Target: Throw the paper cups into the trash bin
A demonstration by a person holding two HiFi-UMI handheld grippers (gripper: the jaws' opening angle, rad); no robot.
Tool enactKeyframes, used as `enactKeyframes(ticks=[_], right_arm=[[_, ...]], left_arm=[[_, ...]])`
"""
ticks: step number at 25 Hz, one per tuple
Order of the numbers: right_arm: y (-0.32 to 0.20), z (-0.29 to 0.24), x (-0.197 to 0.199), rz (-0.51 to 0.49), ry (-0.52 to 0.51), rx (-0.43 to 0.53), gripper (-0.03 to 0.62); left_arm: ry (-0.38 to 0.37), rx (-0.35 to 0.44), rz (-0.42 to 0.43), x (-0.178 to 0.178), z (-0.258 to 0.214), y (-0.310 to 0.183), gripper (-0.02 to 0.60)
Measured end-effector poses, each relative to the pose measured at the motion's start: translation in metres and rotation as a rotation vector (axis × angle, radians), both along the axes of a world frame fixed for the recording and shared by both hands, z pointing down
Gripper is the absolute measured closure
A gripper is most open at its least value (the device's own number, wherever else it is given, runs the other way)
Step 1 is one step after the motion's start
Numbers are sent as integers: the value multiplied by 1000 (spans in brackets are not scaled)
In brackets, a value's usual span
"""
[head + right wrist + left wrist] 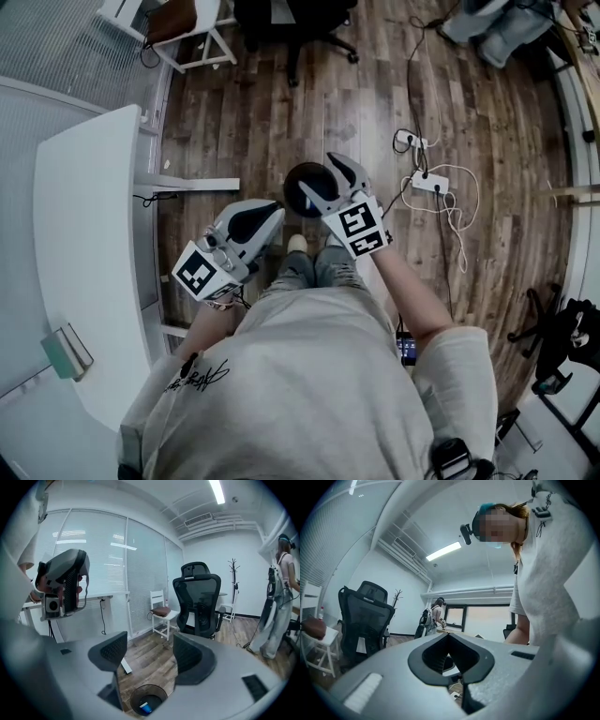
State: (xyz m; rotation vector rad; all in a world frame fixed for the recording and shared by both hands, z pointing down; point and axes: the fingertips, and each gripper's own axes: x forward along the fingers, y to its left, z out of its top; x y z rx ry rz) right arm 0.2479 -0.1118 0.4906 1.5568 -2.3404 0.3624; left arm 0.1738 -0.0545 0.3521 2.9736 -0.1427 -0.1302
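Black trash bin, blue cup, brown wood-grain floor, white table.

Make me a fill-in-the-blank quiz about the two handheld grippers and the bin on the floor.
1. The right gripper is held above the trash bin with its jaws ____ and nothing between them.
2. The left gripper has its jaws ____, with nothing in them.
3. The paper cup lies ____ the trash bin.
4. The trash bin stands on a ____ floor.

Missing words: open; shut; inside; wooden.
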Motion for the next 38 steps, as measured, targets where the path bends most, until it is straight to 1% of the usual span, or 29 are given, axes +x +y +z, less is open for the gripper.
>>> enactKeyframes(ticks=[4, 8, 11, 15, 20, 27, 30, 38], right_arm=[[1, -23, 6, 26, -15, 38, 292], [0, -45, 14, 46, -53, 70, 292], [-3, -62, 20, 57, -50, 101, 292], [-6, -84, 26, 75, -58, 150, 292], [-7, -110, 30, 84, -73, 200, 292], [0, -142, 27, 56, -80, 269, 292], [4, -152, 25, 45, -72, 282, 292], [10, -179, 18, 18, -95, 340, 293]], left_arm=[[31, 25, -3, -2, -13, -4, 578], [26, 39, -4, 1, -21, -11, 578], [25, 61, -5, 3, -28, -18, 578], [42, 79, 2, 6, -39, -25, 578], [32, 97, 4, 8, -44, -29, 578], [49, 122, -4, 8, -59, -36, 578], [51, 129, -5, 8, -63, -37, 578], [63, 148, 2, 12, -73, -35, 578]])
